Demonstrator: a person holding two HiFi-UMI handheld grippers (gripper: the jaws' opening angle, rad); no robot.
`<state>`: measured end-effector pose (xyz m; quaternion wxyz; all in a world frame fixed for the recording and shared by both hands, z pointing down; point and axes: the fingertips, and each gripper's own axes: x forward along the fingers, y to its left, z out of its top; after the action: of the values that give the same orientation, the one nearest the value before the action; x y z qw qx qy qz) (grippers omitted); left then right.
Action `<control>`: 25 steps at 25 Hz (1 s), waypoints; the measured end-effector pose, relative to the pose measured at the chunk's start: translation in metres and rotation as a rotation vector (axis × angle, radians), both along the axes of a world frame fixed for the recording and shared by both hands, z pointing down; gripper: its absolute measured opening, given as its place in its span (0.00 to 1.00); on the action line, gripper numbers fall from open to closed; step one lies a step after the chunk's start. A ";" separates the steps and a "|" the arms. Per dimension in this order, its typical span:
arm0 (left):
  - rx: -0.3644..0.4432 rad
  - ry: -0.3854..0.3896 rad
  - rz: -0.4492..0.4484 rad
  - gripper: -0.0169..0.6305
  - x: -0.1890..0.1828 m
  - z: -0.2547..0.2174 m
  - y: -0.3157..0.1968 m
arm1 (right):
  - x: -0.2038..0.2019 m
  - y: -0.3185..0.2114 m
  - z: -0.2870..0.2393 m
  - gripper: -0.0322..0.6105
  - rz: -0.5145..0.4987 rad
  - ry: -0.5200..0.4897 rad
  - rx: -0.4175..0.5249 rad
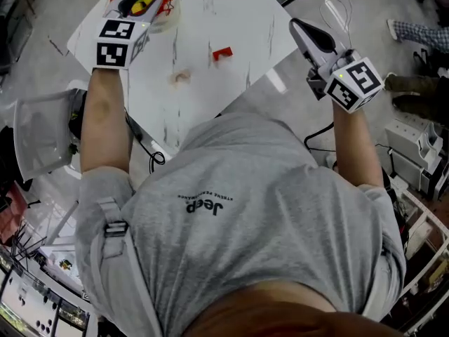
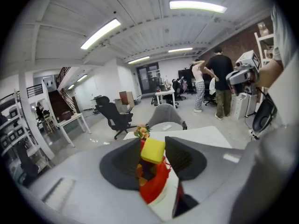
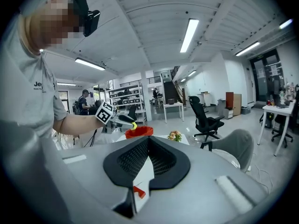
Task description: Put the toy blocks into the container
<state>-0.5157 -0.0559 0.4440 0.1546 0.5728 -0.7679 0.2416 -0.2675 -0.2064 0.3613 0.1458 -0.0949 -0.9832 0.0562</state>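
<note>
Marbled tabletop [image 1: 238,12], cuboid yellow block [image 2: 153,151], red container [image 2: 156,185]

A black office chair [image 2: 116,115] stands beyond the white table [image 1: 238,20] bearing flowers [image 2: 141,132].

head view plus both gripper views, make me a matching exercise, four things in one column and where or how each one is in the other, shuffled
Things
1. yellow toy block
2. small red toy block
3. round red container
4. right gripper

Places and states
A. lies loose on the white table
B. jaws together, nothing between them
C. clamped between the jaws of the left gripper
D. stands on the table, beneath the left gripper

Pairs: 1-C, 2-A, 3-D, 4-B
</note>
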 end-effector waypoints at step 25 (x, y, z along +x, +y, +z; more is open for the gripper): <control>0.137 0.130 0.084 0.50 -0.004 0.005 0.012 | -0.063 0.031 0.005 0.05 -0.074 0.049 0.026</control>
<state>-0.5195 -0.0438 0.4490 0.1544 0.6281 -0.7463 0.1570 -0.3309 -0.1749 0.3666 0.1731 -0.1280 -0.9757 0.0403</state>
